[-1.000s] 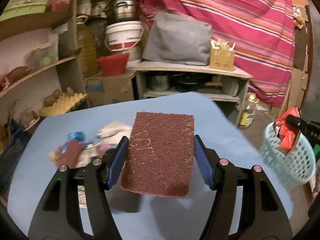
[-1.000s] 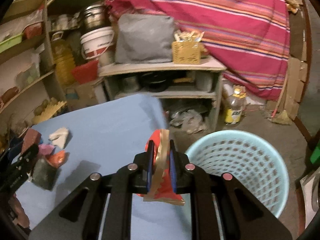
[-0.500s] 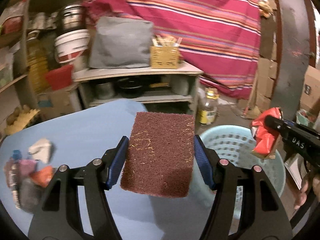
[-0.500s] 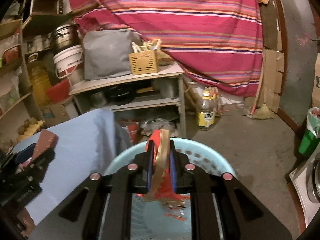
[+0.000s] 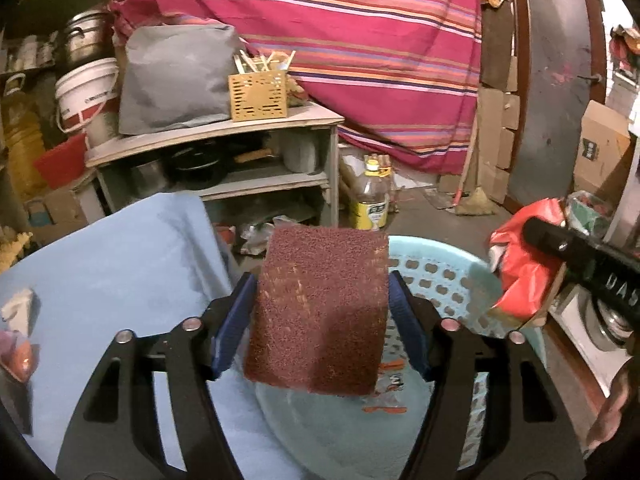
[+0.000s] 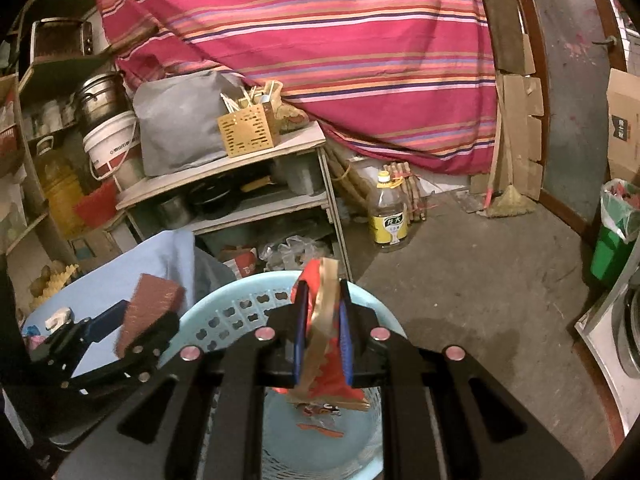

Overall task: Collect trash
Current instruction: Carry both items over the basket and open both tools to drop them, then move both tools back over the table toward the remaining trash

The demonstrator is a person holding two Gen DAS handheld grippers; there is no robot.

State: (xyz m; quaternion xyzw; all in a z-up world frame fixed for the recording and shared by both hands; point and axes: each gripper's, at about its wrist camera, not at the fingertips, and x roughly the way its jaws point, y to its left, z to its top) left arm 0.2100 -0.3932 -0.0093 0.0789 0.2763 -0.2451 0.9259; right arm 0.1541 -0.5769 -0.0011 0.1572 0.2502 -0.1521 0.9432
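Observation:
My left gripper (image 5: pixel 322 300) is shut on a maroon scouring pad (image 5: pixel 320 312) and holds it over the near rim of the light blue basket (image 5: pixel 444 276). In the right wrist view the pad (image 6: pixel 148 308) sits left of the basket (image 6: pixel 232 316). My right gripper (image 6: pixel 323 320) is shut on a red and gold wrapper (image 6: pixel 326 344), held above the basket's inside. The wrapper also shows in the left wrist view (image 5: pixel 520 272), at the right. A few scraps lie in the basket bottom (image 6: pixel 320 424).
A blue-covered table (image 5: pixel 120 272) is to the left with a few trash bits (image 5: pixel 18 328) at its left edge. A low shelf (image 6: pixel 240 160), an oil bottle (image 6: pixel 388 212) and a green bin (image 6: pixel 612 240) stand on the floor around.
Both grippers have swung right from the table to over the basket, each still holding its item. The table's trash pile has slid out to the left edge of view.

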